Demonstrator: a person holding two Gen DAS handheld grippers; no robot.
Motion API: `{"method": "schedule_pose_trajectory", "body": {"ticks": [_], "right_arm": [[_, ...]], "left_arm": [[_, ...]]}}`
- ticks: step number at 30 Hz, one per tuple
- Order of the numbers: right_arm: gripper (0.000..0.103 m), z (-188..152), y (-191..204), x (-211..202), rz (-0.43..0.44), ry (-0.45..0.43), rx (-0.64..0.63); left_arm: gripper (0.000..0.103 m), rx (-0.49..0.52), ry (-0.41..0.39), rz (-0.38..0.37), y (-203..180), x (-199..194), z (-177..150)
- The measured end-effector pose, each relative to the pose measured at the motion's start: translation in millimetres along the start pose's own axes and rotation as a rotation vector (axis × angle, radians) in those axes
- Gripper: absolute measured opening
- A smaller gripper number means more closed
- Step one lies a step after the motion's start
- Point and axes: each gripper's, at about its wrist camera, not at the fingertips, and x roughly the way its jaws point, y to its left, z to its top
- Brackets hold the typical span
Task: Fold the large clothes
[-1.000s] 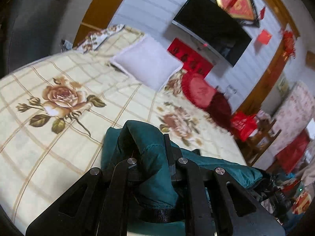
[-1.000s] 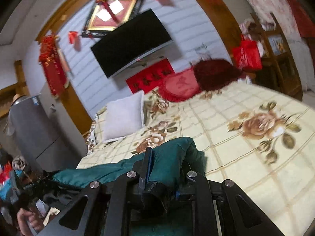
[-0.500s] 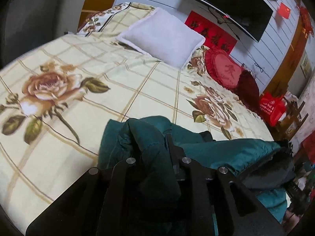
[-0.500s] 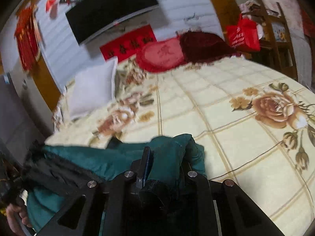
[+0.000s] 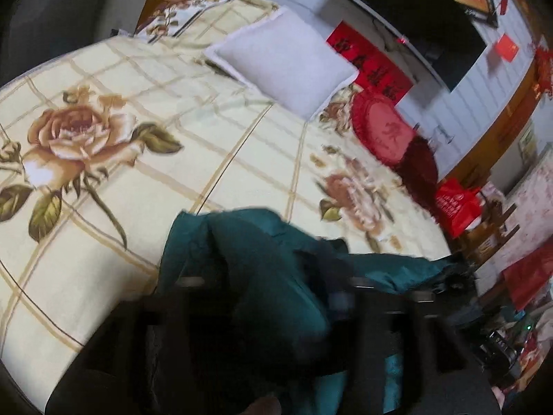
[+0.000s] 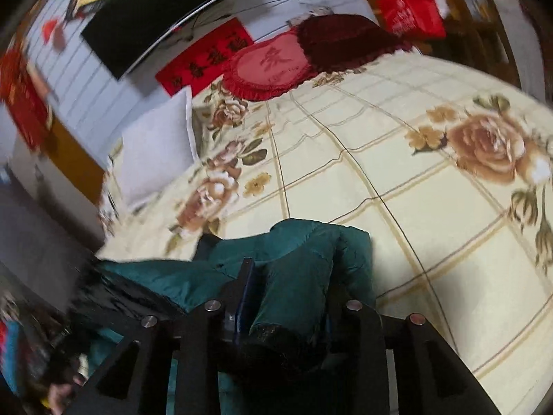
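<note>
Along the bottom of the left wrist view, badly blurred, the left gripper (image 5: 276,297) has a thick bunch of the teal jacket (image 5: 262,263) between its fingers, and the jaws look clamped on that fabric, though the blur hides the exact contact. The jacket stretches off to the right, held up over the near edge of the bed (image 5: 214,145), whose cream checked cover carries large rose prints. A white pillow (image 5: 283,65) lies toward the head of the bed with a round red cushion (image 5: 383,131) beside it, and a dark television (image 5: 414,17) hangs on the wall above. From the right wrist view, the right gripper (image 6: 287,294) is sharper: its jaws are closed on a fold of the teal jacket (image 6: 300,273), a dark cuff bunched between the fingers. The garment trails left from there, above the bed (image 6: 397,180). The white pillow (image 6: 155,148) sits far left, the red cushion (image 6: 269,65) at the headboard.
</note>
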Motion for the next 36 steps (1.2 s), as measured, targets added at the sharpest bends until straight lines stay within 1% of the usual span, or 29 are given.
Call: {"method": "schedule_pose_trajectory", "body": {"ticks": [1,3,4,6,7,8,9,12,14,16,17,18,20,21,22,24,25,26,27,30,32,36], "right_arm": [[0.032,0.2,-0.6,-4.1,0.020,-0.005,0.017],[0.034,0.5,0.8,-11.7,0.045,-0.022,0.034],[0.036,0.6,1.9,-14.8,0.056,-0.034,0.038],[0.046,1.1,3.5,-20.2,0.070,-0.067,0.051],[0.060,1.5,4.1,-23.7,0.074,-0.087,0.054],[0.079,2.4,4.9,-26.3,0.077,-0.104,0.055],[0.084,3.3,6.1,-29.5,0.074,-0.124,0.056],[0.085,4.1,16.9,-40.4,0.049,-0.183,0.010],[0.085,4.0,28.5,-38.7,-0.002,-0.178,-0.059],[0.085,1.1,46.9,-28.0,-0.077,-0.138,-0.174],[0.085,-2.0,57.3,-21.4,-0.104,-0.118,-0.240],[0.085,-5.4,71.2,-11.4,-0.148,-0.083,-0.318],[0.085,-13.3,83.9,9.4,-0.205,0.001,-0.402],[0.085,-16.5,86.8,22.3,-0.236,0.041,-0.420],[0.085,-18.4,85.0,32.9,-0.269,0.062,-0.419],[0.089,-19.9,77.0,51.0,-0.319,0.107,-0.407],[0.095,-19.8,71.5,59.7,-0.330,0.124,-0.399],[0.101,-18.4,66.6,66.3,-0.335,0.132,-0.398],[0.103,-17.3,63.2,74.5,-0.340,0.142,-0.398],[0.103,-14.7,54.3,93.4,-0.327,0.158,-0.391],[0.103,-11.2,57.7,102.8,-0.331,0.163,-0.407],[0.103,-0.6,62.6,122.2,-0.322,0.204,-0.462]], "left_arm": [[0.103,0.017,-0.021,0.013,-2.7,-4.1,1.6],[0.103,0.047,-0.087,0.066,-6.8,-14.1,4.9],[0.103,0.052,-0.102,0.067,-7.1,-16.9,6.7],[0.103,0.045,-0.108,0.047,-7.7,-18.2,8.7],[0.103,0.048,-0.107,0.041,-8.8,-17.5,8.5],[0.103,0.052,-0.107,0.038,-11.4,-16.3,8.1],[0.103,0.063,-0.102,0.037,-13.9,-15.3,8.0],[0.103,0.122,-0.081,0.036,-31.5,-12.4,7.4],[0.103,0.173,-0.078,0.041,-46.0,-11.0,5.3],[0.103,0.257,-0.077,0.072,-63.6,-6.4,2.3],[0.103,0.320,-0.073,0.100,-73.8,-1.7,-0.3],[0.103,0.380,-0.063,0.134,-81.5,4.5,-3.9],[0.103,0.459,-0.040,0.194,-87.9,17.3,-13.1],[0.103,0.491,-0.010,0.236,-86.8,28.7,-20.1],[0.103,0.499,0.025,0.263,-83.9,38.7,-24.7],[0.103,0.476,0.090,0.279,-72.5,55.3,-30.1],[0.103,0.447,0.108,0.272,-65.8,61.0,-31.8],[0.103,0.429,0.107,0.267,-61.9,62.3,-32.7],[0.103,0.413,0.097,0.264,-58.6,62.9,-33.2],[0.103,0.388,0.079,0.282,-53.4,70.3,-35.9],[0.103,0.385,0.093,0.307,-54.4,77.4,-36.3],[0.103,0.363,0.110,0.338,-53.7,88.3,-31.6]]}}
